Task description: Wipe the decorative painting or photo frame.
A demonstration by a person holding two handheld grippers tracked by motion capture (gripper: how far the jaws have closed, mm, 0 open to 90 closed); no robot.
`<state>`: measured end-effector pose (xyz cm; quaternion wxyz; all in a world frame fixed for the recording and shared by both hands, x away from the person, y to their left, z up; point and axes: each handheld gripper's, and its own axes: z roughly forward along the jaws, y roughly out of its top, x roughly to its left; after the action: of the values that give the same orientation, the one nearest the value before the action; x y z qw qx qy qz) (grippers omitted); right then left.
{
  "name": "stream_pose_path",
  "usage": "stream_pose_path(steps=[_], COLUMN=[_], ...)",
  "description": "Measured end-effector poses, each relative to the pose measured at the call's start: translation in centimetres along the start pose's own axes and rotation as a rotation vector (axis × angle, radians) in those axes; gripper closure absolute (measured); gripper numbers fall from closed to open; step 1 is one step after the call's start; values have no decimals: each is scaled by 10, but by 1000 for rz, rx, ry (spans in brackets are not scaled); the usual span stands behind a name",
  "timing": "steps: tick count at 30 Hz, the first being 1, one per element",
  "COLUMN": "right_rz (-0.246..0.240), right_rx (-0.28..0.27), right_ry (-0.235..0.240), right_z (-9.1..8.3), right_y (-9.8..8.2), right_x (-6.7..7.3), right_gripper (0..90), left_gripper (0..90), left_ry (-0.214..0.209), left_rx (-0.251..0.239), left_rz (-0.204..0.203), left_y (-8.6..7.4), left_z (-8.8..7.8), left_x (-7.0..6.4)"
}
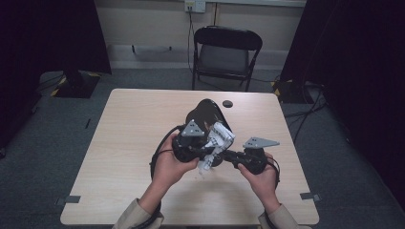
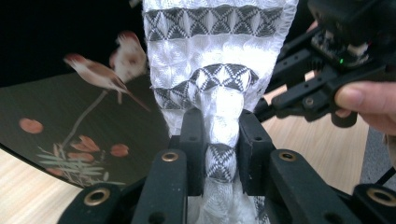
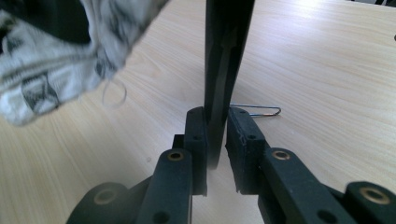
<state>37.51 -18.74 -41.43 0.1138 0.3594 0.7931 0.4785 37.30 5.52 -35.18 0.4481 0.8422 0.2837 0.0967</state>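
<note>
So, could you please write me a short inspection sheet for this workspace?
Surface: light wooden table, bare around the work.
Job's things: white cloth with grey diamond bands; thin black panel painted with birds and red blossoms, raised above the table.
Clutter: small black round disc; thin wire loop on the table.
Grippers: left gripper shut on the cloth; right gripper shut on the panel's edge.
Cables: black cable looping from the left gripper; floor cables at right.
Surroundings: black folding chair, dark curtains, grey carpet.
</note>
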Motion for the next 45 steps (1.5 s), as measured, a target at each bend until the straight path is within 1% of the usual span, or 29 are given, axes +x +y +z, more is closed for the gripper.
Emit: stream_pose_path(steps=[5,12,14,17,20,24,29,35,45], right_rz=[1,1,2,-1,3,7,18,23,27], right_rx=[1,-2,-4,-6,-13,-18,-23,-35,-39], right_ry=[-2,-1,0,2,9,11,17,23,19], right_z=[0,0,-1,-1,-3,-5,-6,-7,-6], right_y=[0,1,0,1,2,2,3,4,4], right_x=[0,0,0,0,-1,-1,-1,-1,-1], right_gripper=[787,787,787,787,779,777,767,750,731], left_gripper=[750,749,749,749,749,749,749,749,750], left_ry=[6,12,18,28,27,32,32,32,27], left_rx=[36,79,99,112,138,171,224,254,273], left_rz=[-1,-49,-61,-87,-102,-106,-100,-90,-89], left_y=[-13,-38,-45,-55,-63,-73,-81,-84,-91], left_z=[6,19,23,28,33,40,47,50,52], left_x=[1,9,12,16,19,20,19,20,20])
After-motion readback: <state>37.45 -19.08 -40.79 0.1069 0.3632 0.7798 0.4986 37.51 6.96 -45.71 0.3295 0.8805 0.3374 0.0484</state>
